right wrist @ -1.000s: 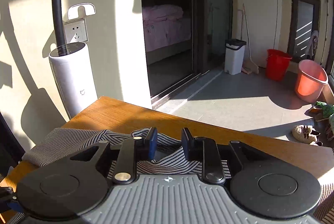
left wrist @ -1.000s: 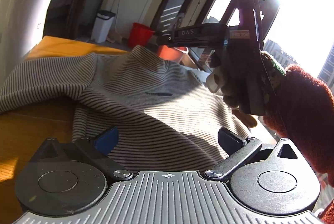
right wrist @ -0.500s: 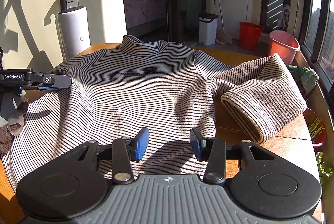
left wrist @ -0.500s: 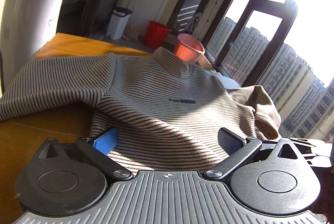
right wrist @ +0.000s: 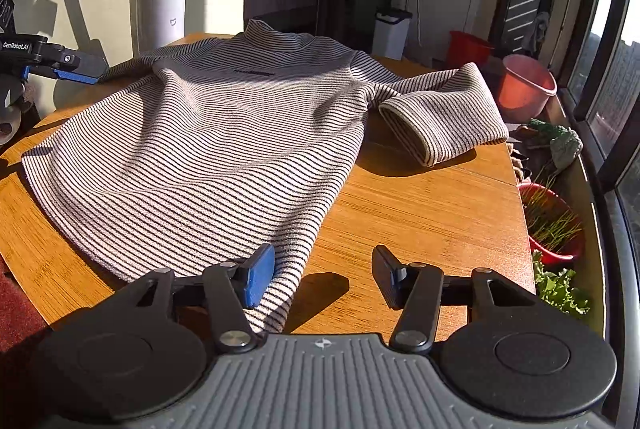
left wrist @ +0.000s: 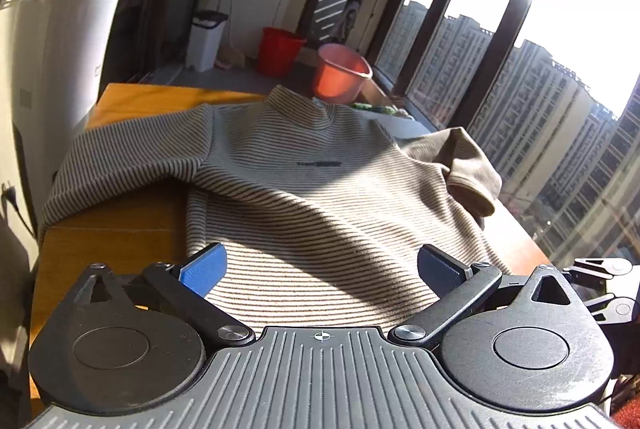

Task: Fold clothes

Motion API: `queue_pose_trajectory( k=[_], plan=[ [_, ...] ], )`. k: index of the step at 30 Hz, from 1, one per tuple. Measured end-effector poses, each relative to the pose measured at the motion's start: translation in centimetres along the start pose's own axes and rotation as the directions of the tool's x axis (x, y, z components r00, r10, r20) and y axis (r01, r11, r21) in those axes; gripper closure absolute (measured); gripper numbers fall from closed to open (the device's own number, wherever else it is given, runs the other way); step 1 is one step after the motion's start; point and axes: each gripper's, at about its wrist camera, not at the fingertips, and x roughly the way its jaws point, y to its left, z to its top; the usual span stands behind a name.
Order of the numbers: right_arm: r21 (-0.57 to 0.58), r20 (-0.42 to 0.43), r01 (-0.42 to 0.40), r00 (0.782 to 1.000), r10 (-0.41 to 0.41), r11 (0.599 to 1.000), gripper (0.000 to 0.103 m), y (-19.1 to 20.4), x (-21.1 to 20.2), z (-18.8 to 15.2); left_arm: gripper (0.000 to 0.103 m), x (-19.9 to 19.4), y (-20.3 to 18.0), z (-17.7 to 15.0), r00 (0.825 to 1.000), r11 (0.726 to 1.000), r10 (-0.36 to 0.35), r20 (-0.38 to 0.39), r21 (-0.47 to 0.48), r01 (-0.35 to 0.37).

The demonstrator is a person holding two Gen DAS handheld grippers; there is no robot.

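Striped sweater (right wrist: 208, 133) lies flat, front up, on the table (right wrist: 420, 213) — left tongs (left wrist: 320, 265) and right tongs (right wrist: 324, 269) both spread wide at its hem, gripping nothing.

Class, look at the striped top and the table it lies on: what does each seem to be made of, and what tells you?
Striped top: likely a soft ribbed knit, matte; it drapes, wrinkles, and its folded sleeve shows a thick, rounded cuff edge.
Table: looks like wood or bamboo veneer, warm orange with fine straight grain and a smooth, slightly glossy finish that catches the sunlight; solid or veneer cannot be told.
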Motion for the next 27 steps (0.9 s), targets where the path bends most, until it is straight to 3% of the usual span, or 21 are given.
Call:
queue_pose_trajectory(
  k=[6, 9, 11, 13, 14, 15, 16, 19, 23, 27],
  plan=[
    [-0.093, 0.139, 0.217, 0.969, -0.203, 0.972, 0.050, -1.2, 2.1, 3.2, 0.000, 2.0, -2.1, -0.2, 0.999, 0.999, -0.035, 0.025, -0.016, 0.035],
    [-0.199, 0.169, 0.337, 0.937, -0.307, 0.920, 0.050, -1.1, 5.9, 4.9, 0.000, 3.1, -2.7, -1.0, 0.997, 0.998, -0.066, 0.032, 0.005, 0.065],
    [-0.253, 0.142, 0.354, 0.934, -0.328, 0.900, 0.050, -1.2, 8.3, 5.7, 0.000, 3.6, -3.0, -1.7, 0.997, 0.997, -0.073, 0.038, 0.032, 0.072],
    [-0.261, 0.096, 0.323, 0.946, -0.309, 0.910, 0.050, -1.6, 10.2, 6.5, 0.000, 3.9, -3.3, -2.5, 0.996, 0.996, -0.070, 0.048, 0.067, 0.067],
    [-0.246, 0.083, 0.318, 0.948, -0.307, 0.916, 0.052, -2.0, 10.3, 7.1, 0.000, 4.0, -3.3, -2.9, 0.997, 0.995, -0.069, 0.048, 0.077, 0.065],
    [-0.230, 0.071, 0.313, 0.950, -0.305, 0.922, 0.072, -2.4, 10.5, 7.7, 0.000, 4.2, -3.2, -3.0, 0.997, 0.995, -0.067, 0.039, 0.074, 0.064],
    [-0.214, 0.058, 0.308, 0.951, -0.303, 0.927, 0.099, -2.8, 10.6, 8.3, 0.000, 4.4, -3.1, -3.2, 0.997, 0.995, -0.065, 0.030, 0.071, 0.063],
    [-0.125, 0.057, 0.314, 0.949, -0.310, 0.941, 0.099, -4.9, 9.7, 10.9, 0.000, 4.4, -2.3, -3.3, 0.996, 0.997, -0.079, 0.033, 0.026, 0.078],
    [0.118, 0.187, 0.331, 0.919, -0.348, 0.936, 0.099, -9.8, 3.5, 16.3, 0.000, 4.3, -1.1, -3.3, 0.993, 0.993, -0.103, 0.050, -0.047, 0.105],
    [0.275, 0.312, 0.228, 0.898, -0.311, 0.934, 0.099, -11.7, -1.7, 20.4, 0.000, 4.1, -0.7, -3.5, 0.992, 0.990, -0.115, 0.058, -0.074, 0.120]
  ],
)
